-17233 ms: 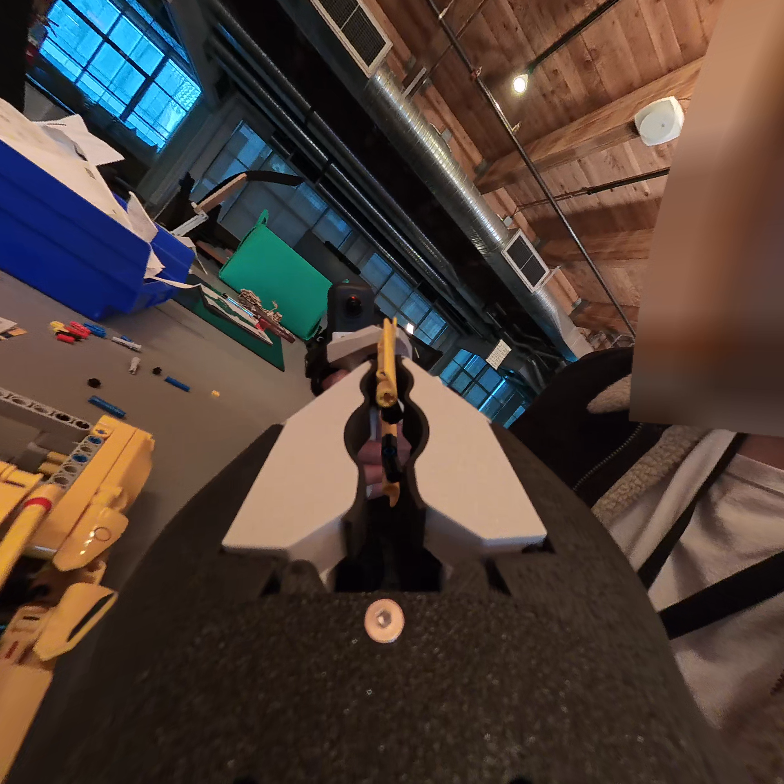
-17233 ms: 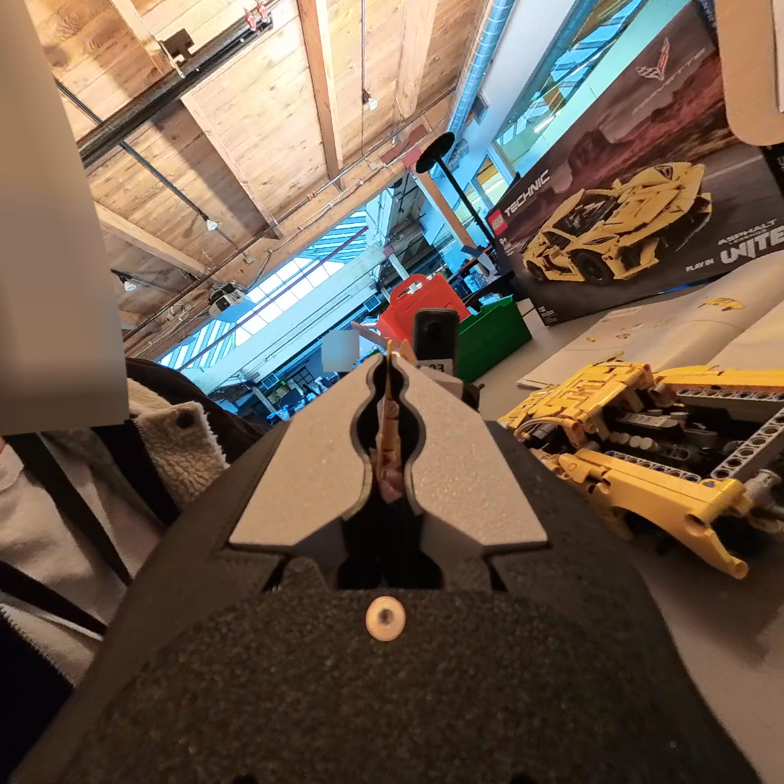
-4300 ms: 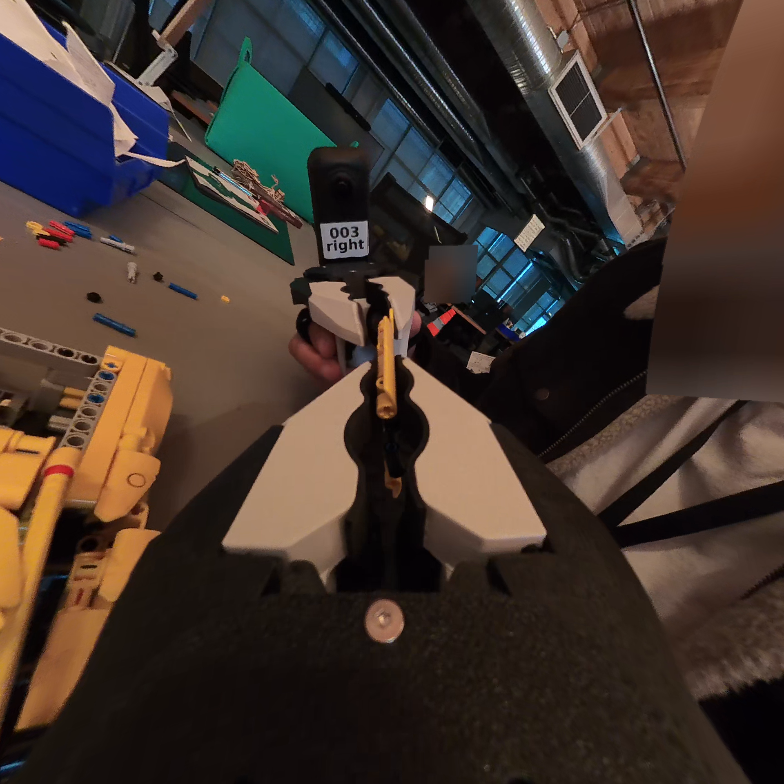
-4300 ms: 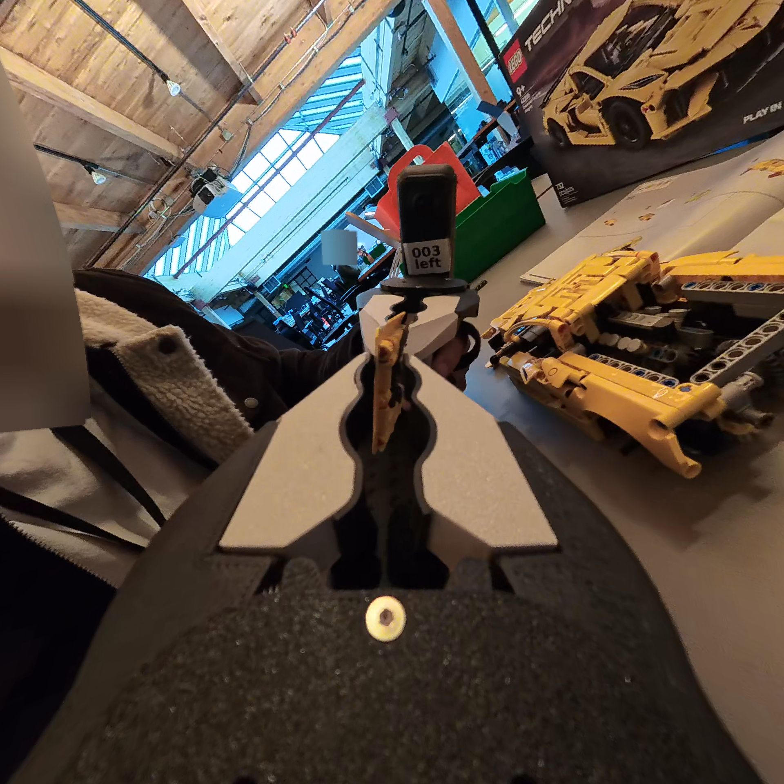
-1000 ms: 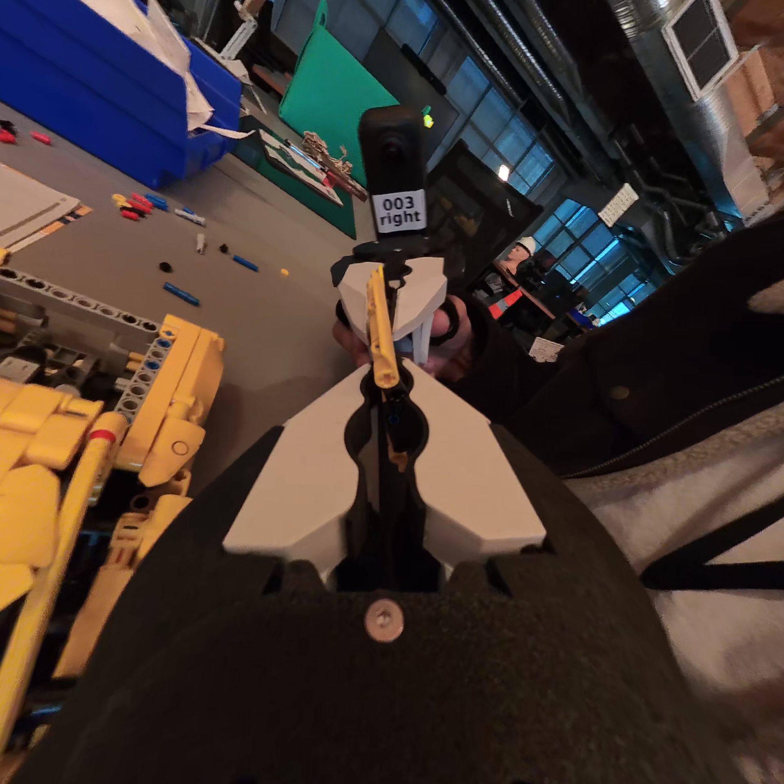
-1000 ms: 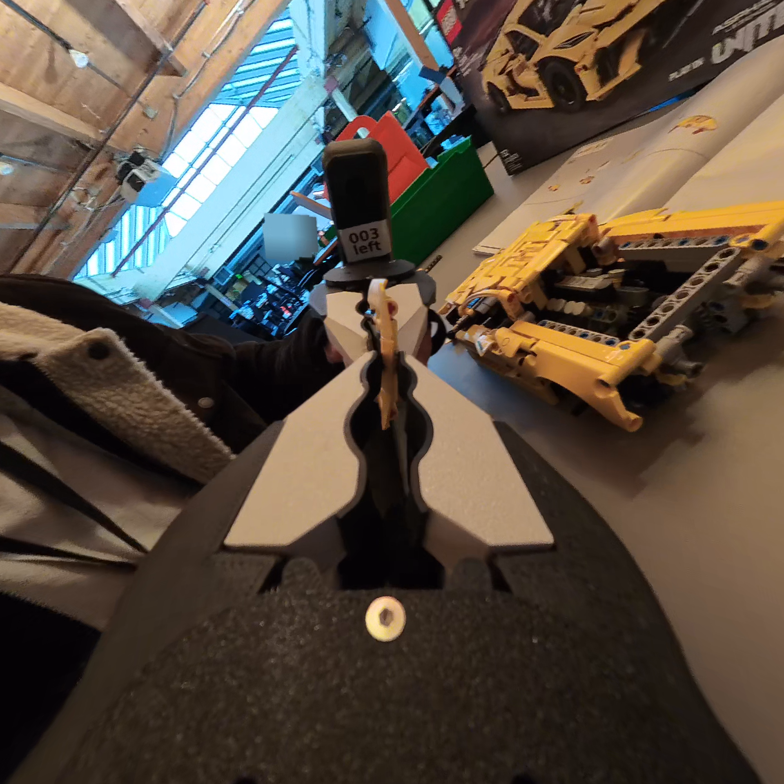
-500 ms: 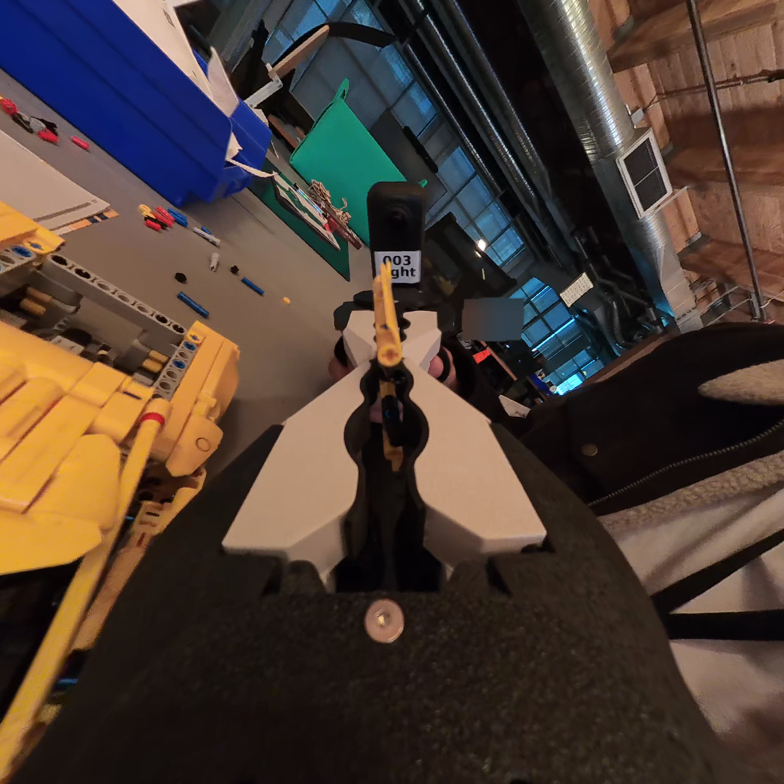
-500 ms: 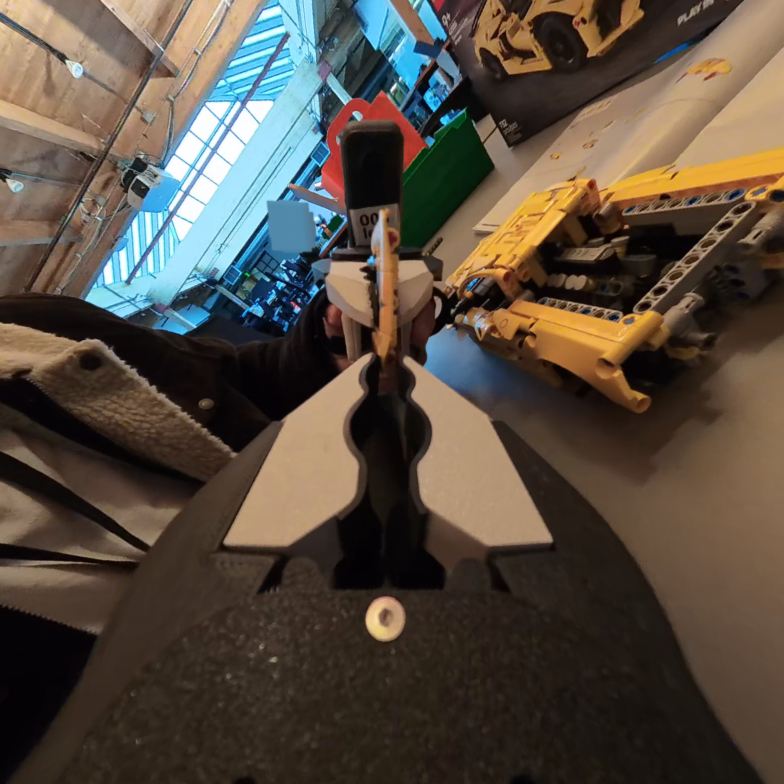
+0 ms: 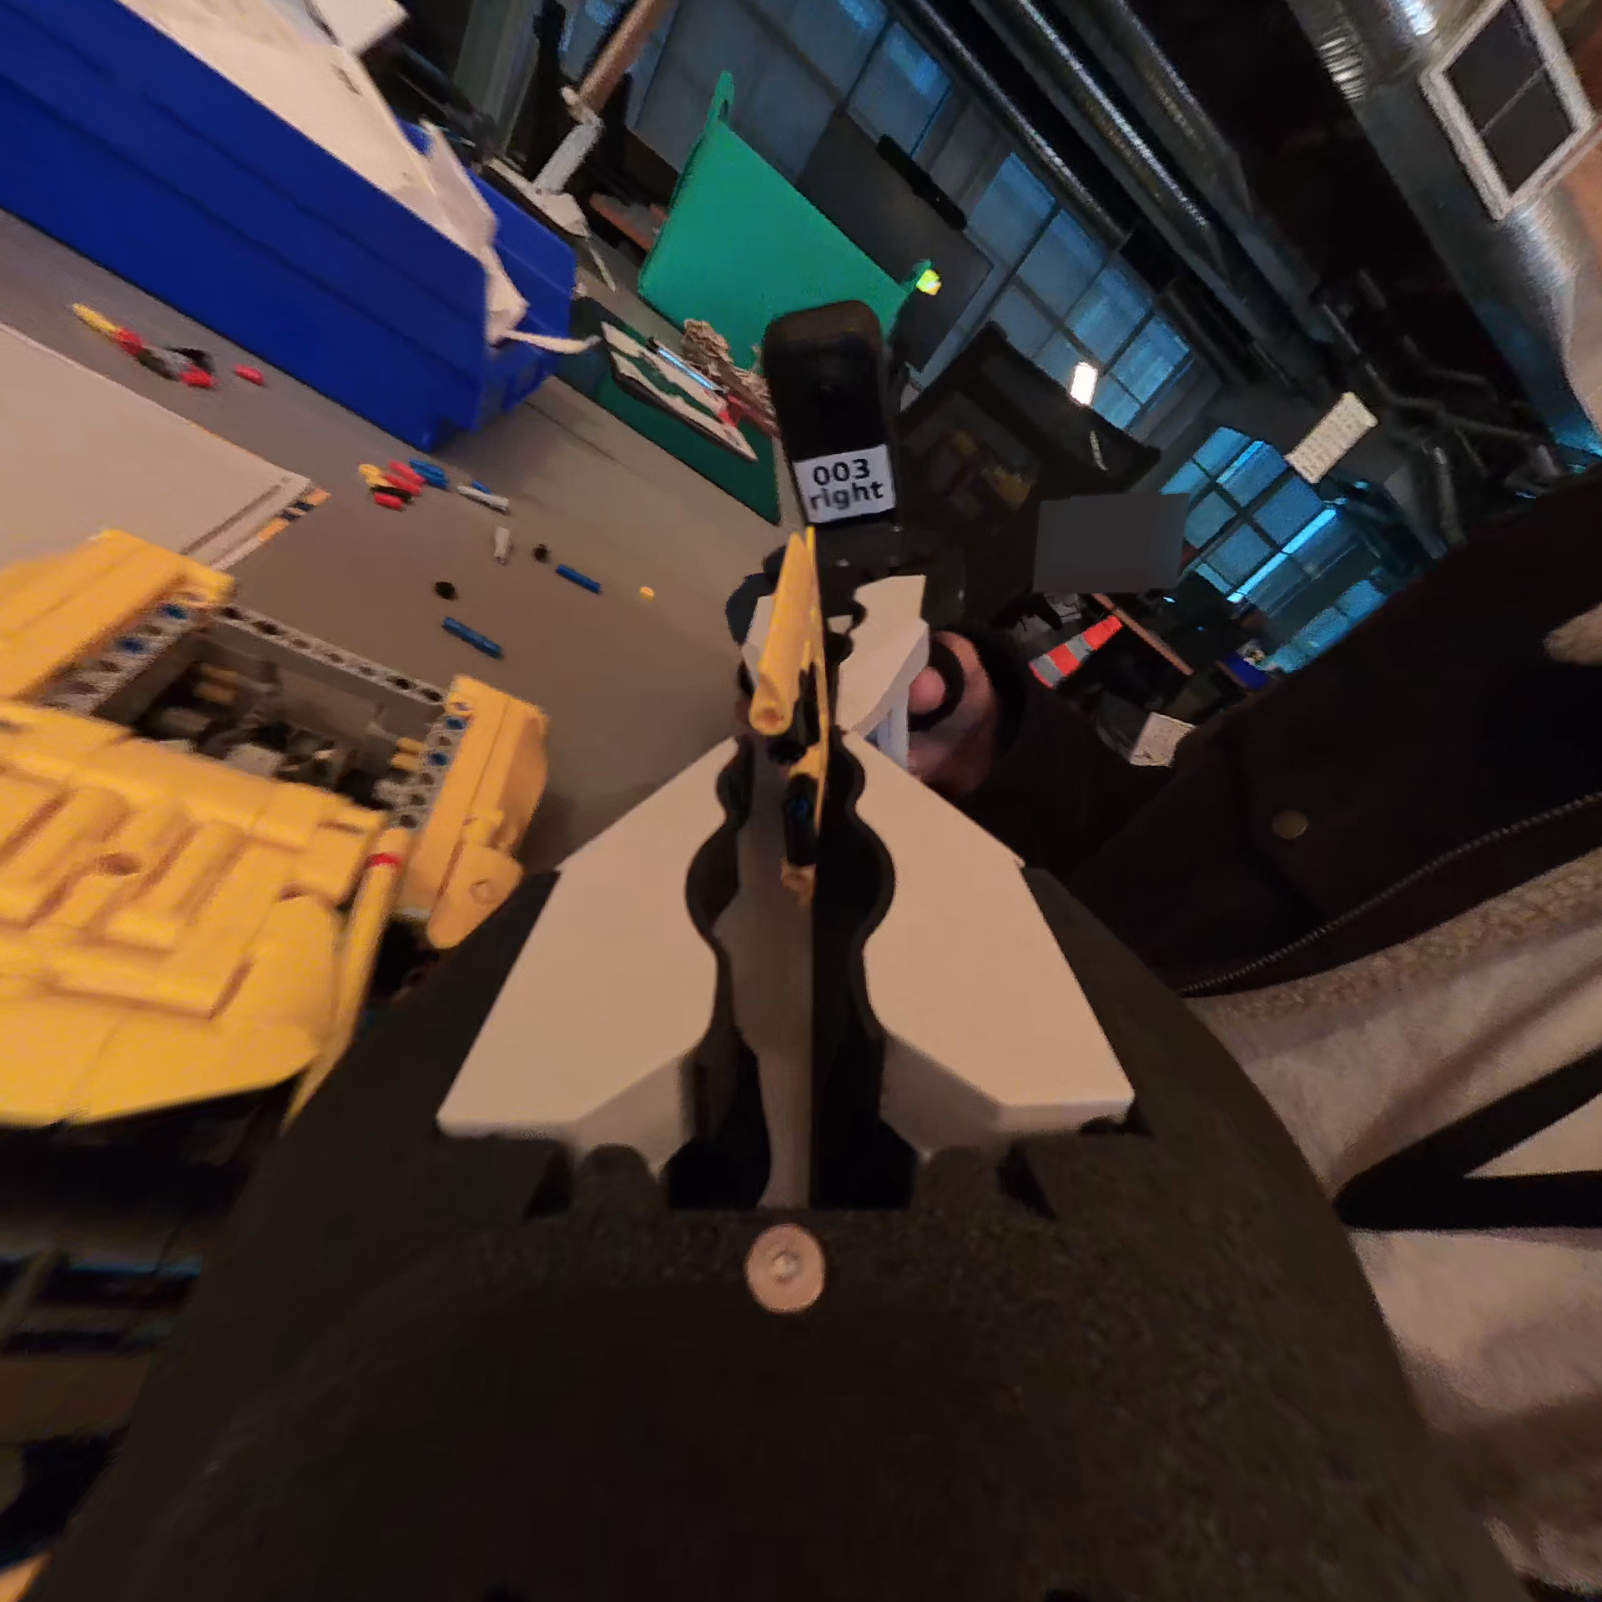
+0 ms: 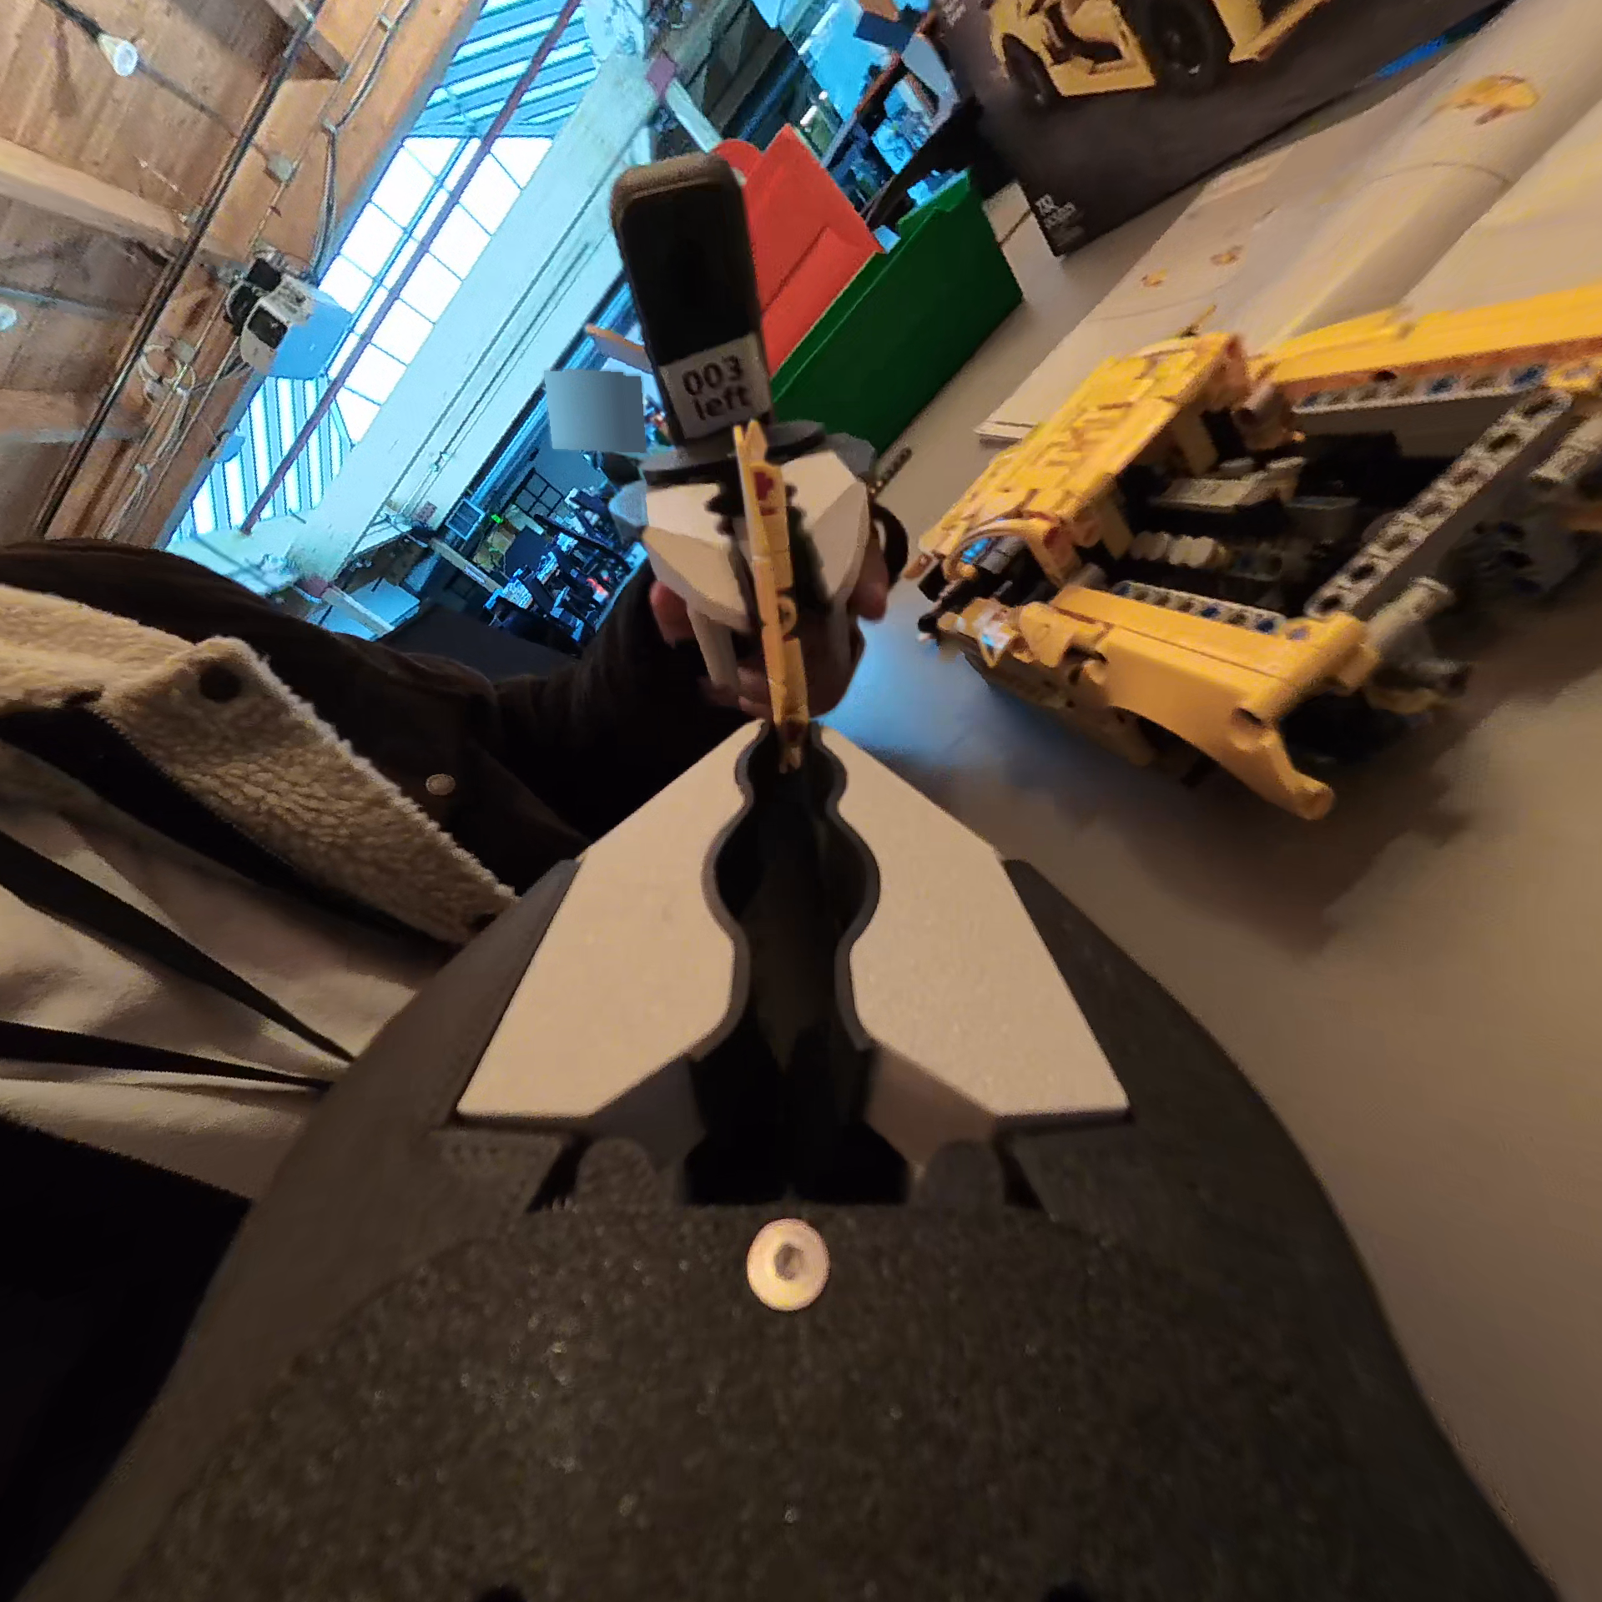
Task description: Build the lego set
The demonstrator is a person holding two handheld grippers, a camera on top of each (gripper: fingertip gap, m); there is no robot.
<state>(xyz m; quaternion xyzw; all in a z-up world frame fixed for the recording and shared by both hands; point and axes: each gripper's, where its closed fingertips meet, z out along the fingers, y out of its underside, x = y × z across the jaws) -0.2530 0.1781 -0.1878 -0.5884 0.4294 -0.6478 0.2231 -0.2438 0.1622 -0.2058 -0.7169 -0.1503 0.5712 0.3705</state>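
Observation:
A thin yellow lego piece (image 9: 787, 659) with a black and blue pin stands between my two grippers, which face each other above the grey table. My left gripper (image 9: 784, 756) is shut on its lower part. In the right wrist view the same piece (image 10: 771, 598) runs from the left gripper (image 10: 756, 563) to my right gripper (image 10: 787, 744), which is shut on its near end only. The right gripper (image 9: 828, 667) also shows behind the piece in the left wrist view. The partly built yellow car model (image 9: 217, 832) lies on the table beside them and also shows in the right wrist view (image 10: 1214, 607).
Loose small pins (image 9: 472, 634) lie scattered on the table (image 9: 624, 693), with blue bins (image 9: 260, 217) and a green board (image 9: 745, 260) behind. The set's box (image 10: 1214, 95), an open booklet (image 10: 1404, 182) and a green bin (image 10: 901, 321) stand past the model. A person's jacket (image 10: 260, 780) is close.
The yellow piece has slid outward in the right gripper, from deep between the fingers to only its end at the tips. Both grippers tilted, and the car model now looms closer in the left view.

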